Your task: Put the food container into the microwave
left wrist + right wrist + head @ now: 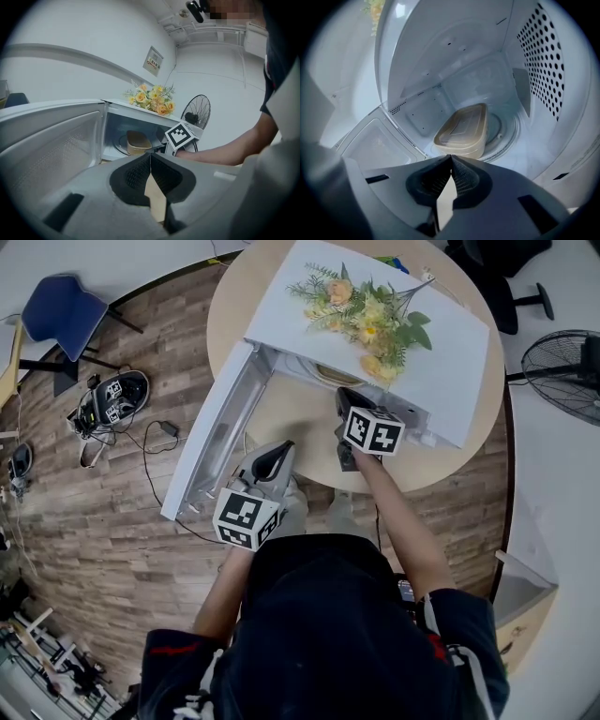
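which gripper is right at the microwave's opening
The right gripper, shut and empty, pointing into the microwave at the food container. The left gripper hangs back beside the open door.

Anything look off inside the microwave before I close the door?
Nothing stands out: the food container sits upright and closed on the turntable, nothing spilled. Only a bunch of flowers lies on top of the microwave.

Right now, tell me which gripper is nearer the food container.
Right. The right gripper is at the microwave mouth, facing the food container; the left gripper hangs outside, near the door.
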Motion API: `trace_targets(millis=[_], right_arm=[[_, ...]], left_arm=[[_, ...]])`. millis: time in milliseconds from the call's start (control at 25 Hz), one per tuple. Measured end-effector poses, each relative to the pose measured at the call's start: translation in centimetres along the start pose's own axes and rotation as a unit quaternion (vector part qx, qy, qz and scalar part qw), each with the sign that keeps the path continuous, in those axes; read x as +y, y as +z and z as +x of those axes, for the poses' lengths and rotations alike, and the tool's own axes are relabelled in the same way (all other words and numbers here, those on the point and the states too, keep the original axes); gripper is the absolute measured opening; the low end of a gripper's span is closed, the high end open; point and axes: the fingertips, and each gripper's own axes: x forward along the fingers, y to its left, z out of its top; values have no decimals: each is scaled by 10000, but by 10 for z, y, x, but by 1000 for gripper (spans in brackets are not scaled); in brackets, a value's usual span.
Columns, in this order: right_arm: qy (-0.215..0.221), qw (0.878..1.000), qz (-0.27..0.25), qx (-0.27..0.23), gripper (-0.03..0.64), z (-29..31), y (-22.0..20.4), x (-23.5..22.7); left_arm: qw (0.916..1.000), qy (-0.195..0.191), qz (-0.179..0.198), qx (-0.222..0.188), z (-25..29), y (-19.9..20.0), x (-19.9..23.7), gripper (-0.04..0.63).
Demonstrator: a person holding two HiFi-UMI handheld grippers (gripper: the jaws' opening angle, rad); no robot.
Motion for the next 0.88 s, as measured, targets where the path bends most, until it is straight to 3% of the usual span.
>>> trace_targets(millis=[400, 640, 880], right_arm=[[446, 9967, -678, 73, 12, -30, -9, 34], [755, 9858, -1498, 30, 11, -61, -9, 63], [1130, 9753, -1892, -123, 11, -95, 6, 88]], left_arm=[[9998, 56, 139, -132, -2, 13, -6, 18], [9990, 140, 281, -315, -7, 27, -13, 18], [9973, 231, 448, -536, -15, 47, -23, 18]])
